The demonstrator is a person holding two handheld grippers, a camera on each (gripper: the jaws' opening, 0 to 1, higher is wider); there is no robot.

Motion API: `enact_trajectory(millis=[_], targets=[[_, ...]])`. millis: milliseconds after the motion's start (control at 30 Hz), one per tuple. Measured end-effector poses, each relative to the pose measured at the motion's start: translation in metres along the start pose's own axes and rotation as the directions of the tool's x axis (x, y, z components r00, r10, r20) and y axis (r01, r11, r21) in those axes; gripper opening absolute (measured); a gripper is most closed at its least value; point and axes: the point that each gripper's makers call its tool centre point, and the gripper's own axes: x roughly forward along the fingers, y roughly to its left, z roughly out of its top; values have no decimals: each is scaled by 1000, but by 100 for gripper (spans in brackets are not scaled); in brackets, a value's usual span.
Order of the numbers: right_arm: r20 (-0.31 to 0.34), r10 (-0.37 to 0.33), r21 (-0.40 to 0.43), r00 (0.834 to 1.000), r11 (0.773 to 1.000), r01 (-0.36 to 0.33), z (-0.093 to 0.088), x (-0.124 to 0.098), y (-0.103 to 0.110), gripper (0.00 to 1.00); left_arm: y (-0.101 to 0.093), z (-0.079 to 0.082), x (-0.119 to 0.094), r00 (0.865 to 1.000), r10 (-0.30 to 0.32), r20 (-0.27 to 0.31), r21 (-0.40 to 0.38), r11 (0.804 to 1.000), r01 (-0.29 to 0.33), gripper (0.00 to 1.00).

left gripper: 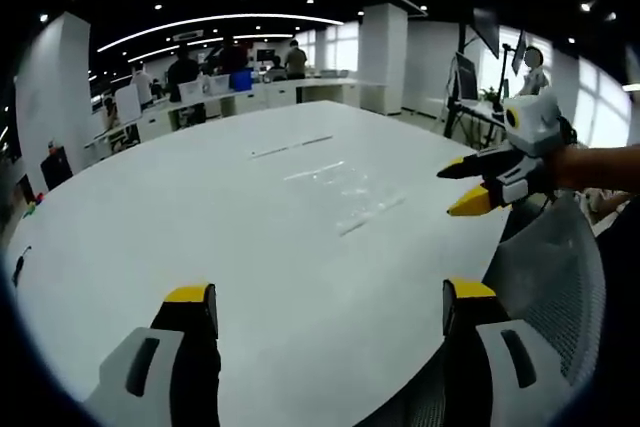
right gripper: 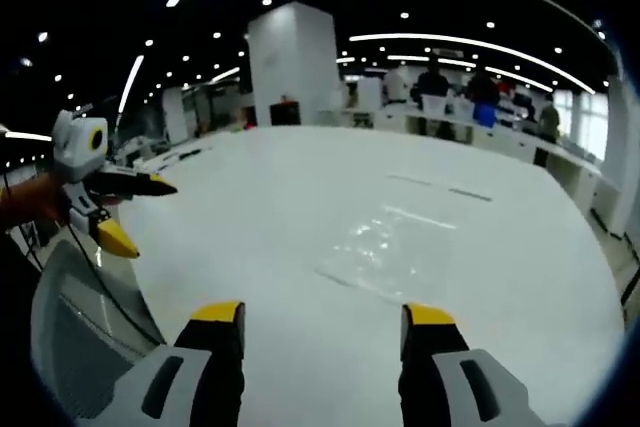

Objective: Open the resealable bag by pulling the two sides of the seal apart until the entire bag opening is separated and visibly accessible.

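A clear resealable bag (left gripper: pixel 345 189) lies flat on the white table (left gripper: pixel 180 207), hard to make out against the surface; in the right gripper view the bag (right gripper: pixel 400 245) is just beyond my jaws. My left gripper (left gripper: pixel 330 297) hovers open over the near table edge, nothing between its yellow-tipped fingers (left gripper: pixel 190 295). My right gripper (right gripper: pixel 324 315) is also open and empty. Each shows in the other's view: the right gripper (left gripper: pixel 452 192) comes in from the right beside the bag, apart from it, and the left gripper (right gripper: pixel 140 215) comes in from the left.
A grey mesh chair back (left gripper: pixel 545 277) stands at the table's near edge, also seen as the chair back (right gripper: pixel 80 327). A white column (left gripper: pixel 383 57) and desks with people (left gripper: pixel 230 57) lie beyond the table. Monitors on stands (left gripper: pixel 468 77) are at the right.
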Motion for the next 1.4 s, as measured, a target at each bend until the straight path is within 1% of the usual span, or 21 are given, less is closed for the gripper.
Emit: enact_trajectory(millis=[167, 433, 733, 933, 1100, 1200, 1300, 1400], targets=[[-23, 14, -51, 1000, 999, -15, 0, 10, -4, 59, 1, -1, 0, 1000, 5, -1, -5, 1000, -5, 91], [-53, 26, -100, 998, 994, -31, -1, 24, -12, 57, 1, -8, -1, 1000, 3, -18, -3, 1000, -3, 91], [-71, 39, -151, 997, 987, -49, 0, 45, -14, 55, 1, -7, 1, 1000, -2, -24, 2, 1000, 2, 91], [-94, 36, -222, 995, 973, -57, -1, 58, -15, 52, 2, -6, 3, 1000, -4, -29, 11, 1000, 4, 90], [-94, 24, -243, 995, 969, -47, 0, 69, -20, 47, 2, -7, 5, 999, -9, -37, 17, 1000, 10, 90], [-96, 9, -278, 995, 960, -35, 2, 75, -21, 45, 2, -7, 6, 999, -12, -42, 15, 1000, 12, 89], [-109, 5, -312, 994, 949, -39, 0, 81, -21, 45, 2, -7, 7, 999, -11, -41, 15, 1000, 12, 89], [-106, 9, -334, 994, 942, -44, 0, 87, -19, 42, 2, -8, 8, 999, -10, -44, 14, 1000, 10, 89]])
